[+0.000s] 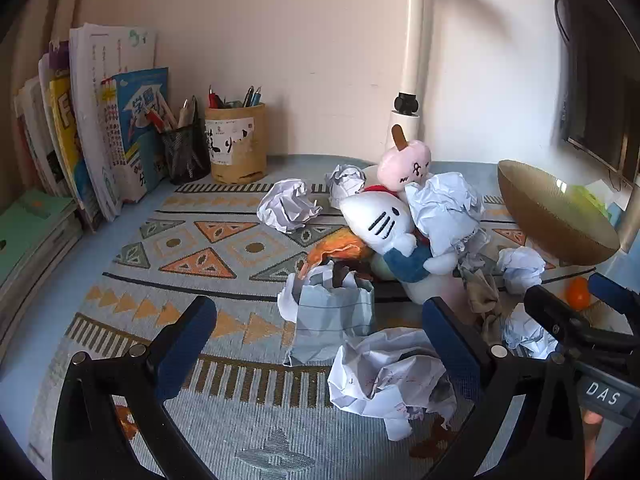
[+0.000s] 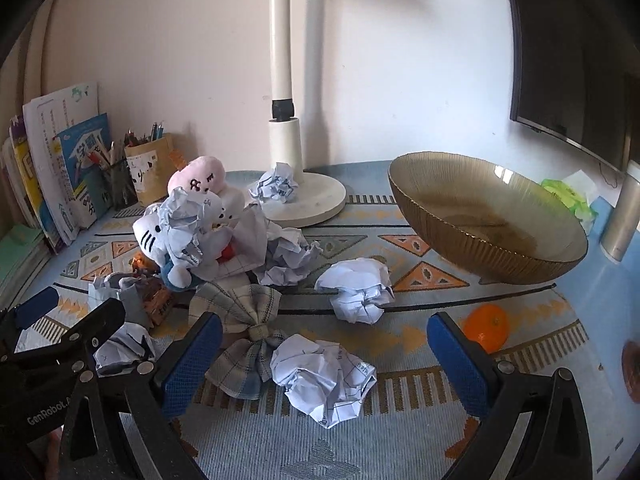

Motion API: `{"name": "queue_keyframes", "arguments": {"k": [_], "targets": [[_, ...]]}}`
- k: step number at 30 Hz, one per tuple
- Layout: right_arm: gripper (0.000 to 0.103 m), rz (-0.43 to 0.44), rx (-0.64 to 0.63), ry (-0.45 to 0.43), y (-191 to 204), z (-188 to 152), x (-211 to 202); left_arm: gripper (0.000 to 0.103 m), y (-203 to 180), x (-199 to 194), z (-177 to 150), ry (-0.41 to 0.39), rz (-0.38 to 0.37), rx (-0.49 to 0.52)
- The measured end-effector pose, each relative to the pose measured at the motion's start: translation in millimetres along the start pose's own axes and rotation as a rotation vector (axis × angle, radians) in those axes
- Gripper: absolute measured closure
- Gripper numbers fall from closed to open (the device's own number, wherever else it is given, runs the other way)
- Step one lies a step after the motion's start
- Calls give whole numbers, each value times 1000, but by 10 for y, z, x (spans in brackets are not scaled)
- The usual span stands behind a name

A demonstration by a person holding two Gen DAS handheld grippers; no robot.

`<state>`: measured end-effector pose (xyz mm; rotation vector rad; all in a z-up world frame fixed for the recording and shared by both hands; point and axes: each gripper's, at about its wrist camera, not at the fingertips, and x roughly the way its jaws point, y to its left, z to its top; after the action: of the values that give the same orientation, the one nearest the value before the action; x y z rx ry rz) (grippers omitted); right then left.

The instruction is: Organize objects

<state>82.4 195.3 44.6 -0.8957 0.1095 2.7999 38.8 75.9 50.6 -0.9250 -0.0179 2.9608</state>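
- The tabletop point(image 2: 592, 280) is covered by a patterned woven mat point(image 1: 208, 248) with orange and grey triangles.
- A white lamp stand point(image 2: 308, 196) rises at the back by the wall, a crumpled paper ball resting against its round base.
- A wide amber glass bowl point(image 2: 488, 216) sits tilted on the right part of the mat, nothing visible inside it.
- Books point(image 1: 100, 128) stand upright at the back left, with two pen holders point(image 1: 236, 140) beside them.
- A heap near the mat's middle holds a white cat plush point(image 1: 380, 220) lying on its side, a pink plush point(image 1: 404, 162) behind it, and crumpled paper on top.
- A checked cloth bow point(image 2: 248, 320) lies in front of the heap.
- Crumpled paper balls point(image 2: 324, 376) are scattered around the heap and nearer the cameras.
- A small orange point(image 2: 486, 326) lies on the mat in front of the bowl.
- The left tool point(image 1: 316, 344) hovers with its fingers wide apart, holding nothing; paper lies below it.
- The right tool point(image 2: 324, 356) is likewise spread wide and empty, above a paper ball.
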Motion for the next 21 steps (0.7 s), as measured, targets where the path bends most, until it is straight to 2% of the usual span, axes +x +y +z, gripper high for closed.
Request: {"name": "queue_keyframes", "arguments": {"k": [9, 11, 14, 17, 19, 21], "targets": [[0, 17, 42, -7, -71, 9, -32, 1, 32, -5, 7, 1, 17, -16], [0, 33, 56, -17, -109, 11, -59, 1, 151, 30, 1, 48, 32, -59], [0, 77, 78, -29, -154, 4, -101, 1, 470, -68, -60, 77, -21, -150], [2, 121, 80, -26, -169, 8, -127, 1, 638, -155, -29, 103, -55, -98], [12, 129, 80, -31, -220, -23, -214, 1, 668, -183, 13, 115, -92, -70], [12, 91, 76, -38, -347, -35, -323, 1, 657, -147, 83, 142, -176, -63]]}}
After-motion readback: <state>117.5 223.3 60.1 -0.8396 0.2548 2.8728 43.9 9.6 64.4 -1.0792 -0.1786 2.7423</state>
